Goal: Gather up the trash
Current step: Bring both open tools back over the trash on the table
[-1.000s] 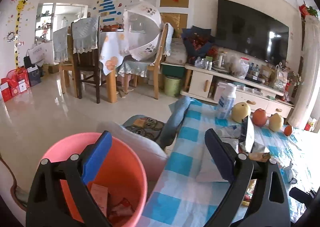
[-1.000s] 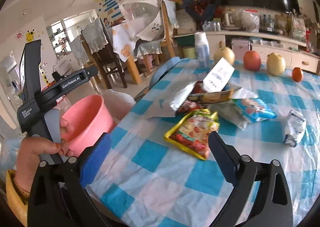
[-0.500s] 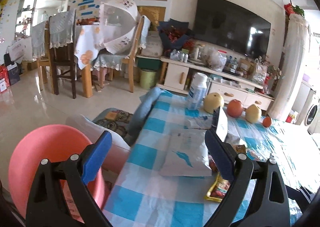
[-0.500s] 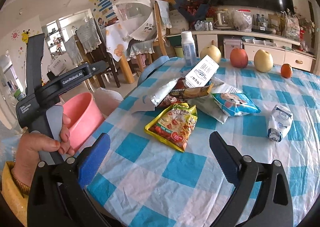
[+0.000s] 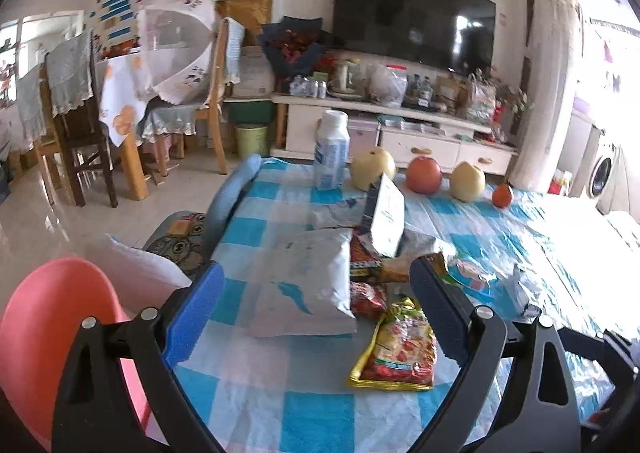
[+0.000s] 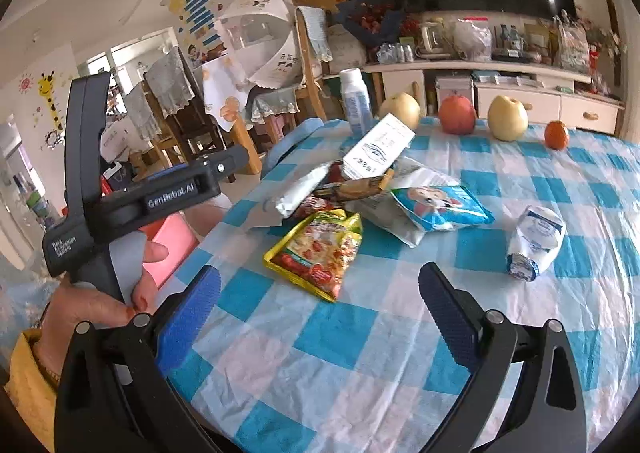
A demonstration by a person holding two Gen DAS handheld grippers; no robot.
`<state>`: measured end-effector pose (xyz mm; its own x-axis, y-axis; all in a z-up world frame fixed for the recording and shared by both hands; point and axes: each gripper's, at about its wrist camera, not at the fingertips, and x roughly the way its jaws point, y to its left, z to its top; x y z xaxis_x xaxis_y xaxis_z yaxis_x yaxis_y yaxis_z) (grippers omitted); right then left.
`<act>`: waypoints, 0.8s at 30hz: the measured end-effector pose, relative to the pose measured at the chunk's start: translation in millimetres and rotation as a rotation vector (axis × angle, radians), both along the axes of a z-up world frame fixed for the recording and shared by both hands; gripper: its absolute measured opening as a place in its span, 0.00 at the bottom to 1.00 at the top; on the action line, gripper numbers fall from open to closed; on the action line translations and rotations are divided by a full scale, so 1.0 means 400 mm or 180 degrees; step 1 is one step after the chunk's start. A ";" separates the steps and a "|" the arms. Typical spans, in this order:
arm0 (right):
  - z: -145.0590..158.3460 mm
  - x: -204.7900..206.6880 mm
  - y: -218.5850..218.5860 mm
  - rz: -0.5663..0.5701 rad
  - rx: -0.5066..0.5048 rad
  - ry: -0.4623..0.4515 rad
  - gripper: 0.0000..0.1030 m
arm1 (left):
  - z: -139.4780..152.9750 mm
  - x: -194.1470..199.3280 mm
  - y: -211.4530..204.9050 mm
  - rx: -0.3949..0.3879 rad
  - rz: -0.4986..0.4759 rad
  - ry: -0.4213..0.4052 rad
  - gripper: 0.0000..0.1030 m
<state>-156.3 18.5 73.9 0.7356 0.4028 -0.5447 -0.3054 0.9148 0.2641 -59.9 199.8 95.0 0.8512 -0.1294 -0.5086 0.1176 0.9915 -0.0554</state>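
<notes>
A pile of wrappers lies on the blue-checked tablecloth (image 5: 256, 229): a white pouch (image 5: 304, 285), a yellow-red snack bag (image 5: 400, 349), a white carton (image 5: 386, 213) and a blue snack bag (image 6: 440, 205). A crumpled white milk pack (image 6: 536, 241) lies apart to the right. The pink bin (image 5: 44, 337) stands beside the table at the left. My left gripper (image 5: 316, 313) is open and empty just before the white pouch. My right gripper (image 6: 320, 305) is open and empty, short of the yellow-red bag (image 6: 316, 249).
A white bottle (image 5: 332, 149), two pears, an apple (image 5: 424, 175) and an orange stand at the table's far edge. A cushioned seat (image 5: 176, 237) and blue chair back sit left of the table. Dining chairs and a TV cabinet stand behind.
My left gripper swung right from above the pink bin to over the table, facing the wrappers. My right gripper drew back a little and turned right.
</notes>
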 end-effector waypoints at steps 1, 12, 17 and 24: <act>-0.002 0.002 -0.007 -0.0011 0.0004 0.0014 0.95 | -0.001 0.002 -0.008 0.0012 -0.0022 0.0015 0.92; -0.012 0.013 -0.089 -0.0175 0.0029 0.0054 0.95 | -0.028 0.011 -0.109 0.0222 -0.0229 0.0074 0.92; -0.007 0.022 -0.129 -0.0253 0.0036 0.0040 0.95 | -0.046 0.010 -0.153 0.0352 -0.0333 0.0130 0.92; -0.003 0.039 -0.193 -0.0346 0.0206 0.0117 0.95 | -0.072 0.008 -0.194 0.0507 -0.0419 0.0220 0.92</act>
